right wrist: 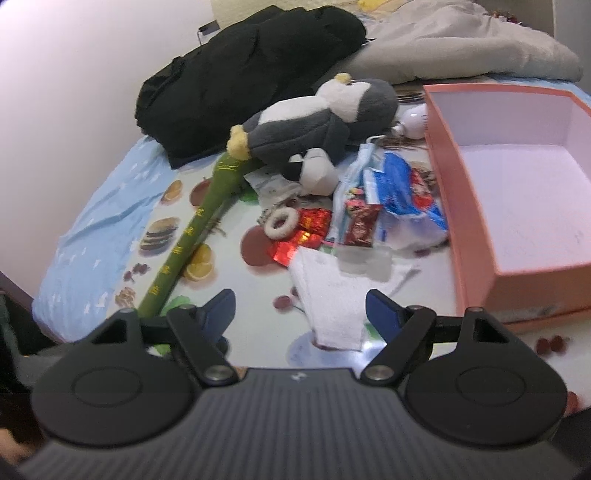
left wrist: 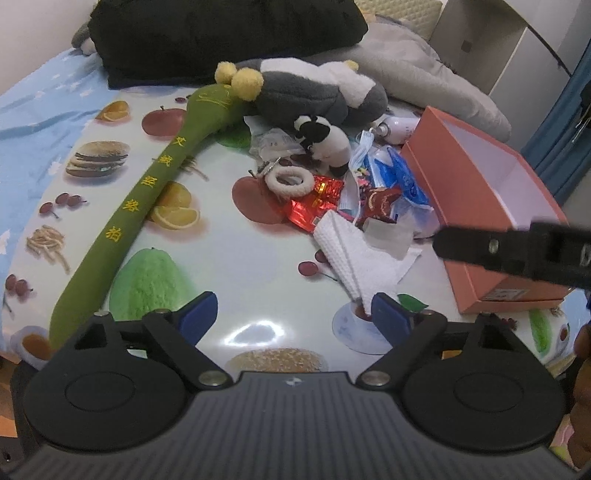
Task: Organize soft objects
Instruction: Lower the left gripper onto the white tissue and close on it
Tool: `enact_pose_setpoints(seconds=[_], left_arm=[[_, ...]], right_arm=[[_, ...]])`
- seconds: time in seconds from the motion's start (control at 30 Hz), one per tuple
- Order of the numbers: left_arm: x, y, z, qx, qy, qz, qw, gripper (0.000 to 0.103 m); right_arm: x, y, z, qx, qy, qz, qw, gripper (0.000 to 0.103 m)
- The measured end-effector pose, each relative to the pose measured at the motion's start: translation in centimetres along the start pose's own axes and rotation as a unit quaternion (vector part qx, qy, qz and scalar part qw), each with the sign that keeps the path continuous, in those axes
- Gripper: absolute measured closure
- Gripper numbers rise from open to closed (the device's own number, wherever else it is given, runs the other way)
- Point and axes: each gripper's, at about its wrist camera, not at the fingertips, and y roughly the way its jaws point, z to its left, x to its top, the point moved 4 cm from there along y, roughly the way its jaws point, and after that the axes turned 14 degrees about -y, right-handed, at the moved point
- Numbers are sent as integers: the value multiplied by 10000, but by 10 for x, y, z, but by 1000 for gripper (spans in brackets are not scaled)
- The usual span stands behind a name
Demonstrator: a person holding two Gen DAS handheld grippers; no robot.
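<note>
A grey-and-white plush penguin (left wrist: pixel 314 94) (right wrist: pixel 325 114) lies at the back of the fruit-print table (left wrist: pixel 236 266) (right wrist: pixel 251 273). A small black-and-white plush (left wrist: pixel 327 142) (right wrist: pixel 314 170) sits in front of it. A long green stuffed stick (left wrist: pixel 147 192) (right wrist: pixel 195 232) runs diagonally on the left. A fuzzy white ring (left wrist: pixel 290 181) (right wrist: pixel 281 222) and a folded white towel (left wrist: pixel 354 258) (right wrist: pixel 332 306) lie amid wrappers. My left gripper (left wrist: pixel 295 317) is open and empty before the towel. My right gripper (right wrist: pixel 301 310) is open and empty over the towel's near end; its finger shows in the left wrist view (left wrist: pixel 509 251).
An open, empty orange box (left wrist: pixel 491 206) (right wrist: pixel 517 206) stands on the right. Red and blue wrappers (left wrist: pixel 369 195) (right wrist: pixel 369 218) and a face mask (right wrist: pixel 354 173) clutter the middle. A black garment (left wrist: pixel 221 33) (right wrist: pixel 243 74) and a grey blanket (left wrist: pixel 424 74) (right wrist: pixel 461 48) lie behind.
</note>
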Motion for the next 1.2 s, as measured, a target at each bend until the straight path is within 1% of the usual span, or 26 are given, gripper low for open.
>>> enact_pose_setpoints(seconds=[0.07,0.17,0.23,0.27,0.3,0.43,0.6,0.73,0.83,0.9,0.97,1.03,1.17,1.2], left_arm=[[2,8,1,-24,23,73,10000,13],[4,20,3,-150,-4,182,9997,16],[4,29,3,-166,-8,247,9996,23],[5,34,2,-183,-21,273,9995,24],[6,40,2,-214,-59,314,9993,25],[8,59,-1,-402,-203,495,9978,30],[11,83,-14,-557,-150,626,9964,31],[14,103,-23,-570,-197,800,9950,36],[18,115,-28,-556,-316,938,9935,36],[22,119,-33,-505,-298,980,9935,37],[26,124,-37,-443,-306,1062,9929,38],[29,129,-41,-380,-298,1123,9925,43],[35,137,-46,-371,-398,1281,9903,46],[35,138,-47,-380,-416,1310,9898,49]], right_arm=[[5,8,3,23,-61,14,10000,23],[9,21,5,29,-121,50,9999,28],[11,31,3,59,-40,129,9999,30],[12,36,1,52,-32,163,9998,31],[14,41,-1,-2,-23,212,9998,33],[20,56,-11,-241,-86,271,9993,33],[21,80,-32,-548,-7,549,9970,33],[17,100,-47,-758,161,856,9933,34],[17,109,-53,-846,167,1005,9912,35],[17,117,-60,-888,232,1116,9895,35],[15,128,-65,-860,292,1305,9873,35],[13,136,-69,-798,447,1380,9862,35],[6,150,-77,-711,668,1509,9837,34],[6,151,-78,-695,686,1493,9840,33]])
